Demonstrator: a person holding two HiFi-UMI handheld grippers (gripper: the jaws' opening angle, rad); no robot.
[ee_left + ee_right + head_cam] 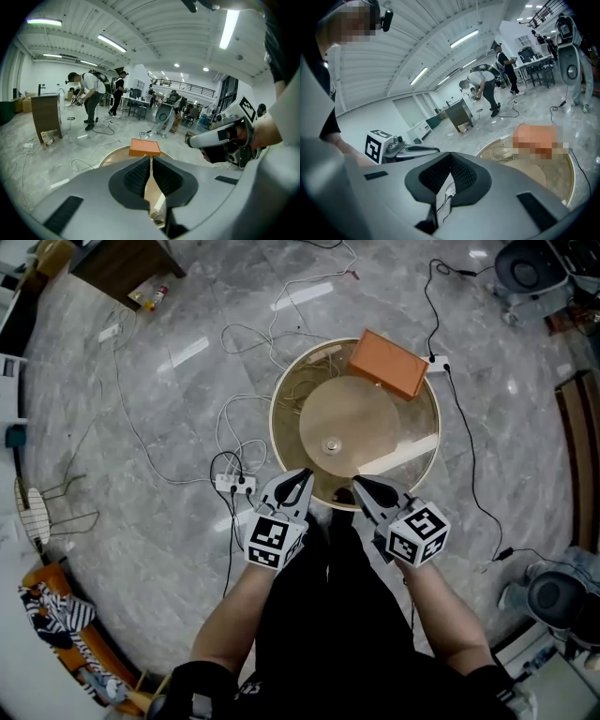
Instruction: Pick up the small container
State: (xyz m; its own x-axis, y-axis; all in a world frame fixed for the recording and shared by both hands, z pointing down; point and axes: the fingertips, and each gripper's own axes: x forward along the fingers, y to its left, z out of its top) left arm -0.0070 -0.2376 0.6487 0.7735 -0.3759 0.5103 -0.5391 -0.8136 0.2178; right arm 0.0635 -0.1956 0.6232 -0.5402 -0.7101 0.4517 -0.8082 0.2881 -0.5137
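The small container point(387, 364), a flat orange box, lies at the far edge of the round desk point(275, 424), partly over the rim and beside a white plug block on the floor. From the left gripper view it sits straight ahead point(144, 147), beyond the jaw tips.

The person stands at the near side of the desk with both arms held out. The left gripper point(307, 472) hangs over the near rim with its jaws clenched tip to tip and nothing between them, as its own view point(151, 158) shows. The right gripper point(355, 481) is just beside it, apart from it, and also clenched on nothing point(451, 153). Both are well apart from the container.

Each gripper carries a marker cube, left point(272, 540) and right point(419, 533), printed with black-and-white square patterns rather than letters.

A power strip point(234, 484) and loose white cables point(239, 338) lie on the grey marble floor. A brown cabinet point(122, 263) stands far left with a small red and yellow pack point(150, 299) at its foot, its label too small to read. Other people point(91, 98) work in the background.
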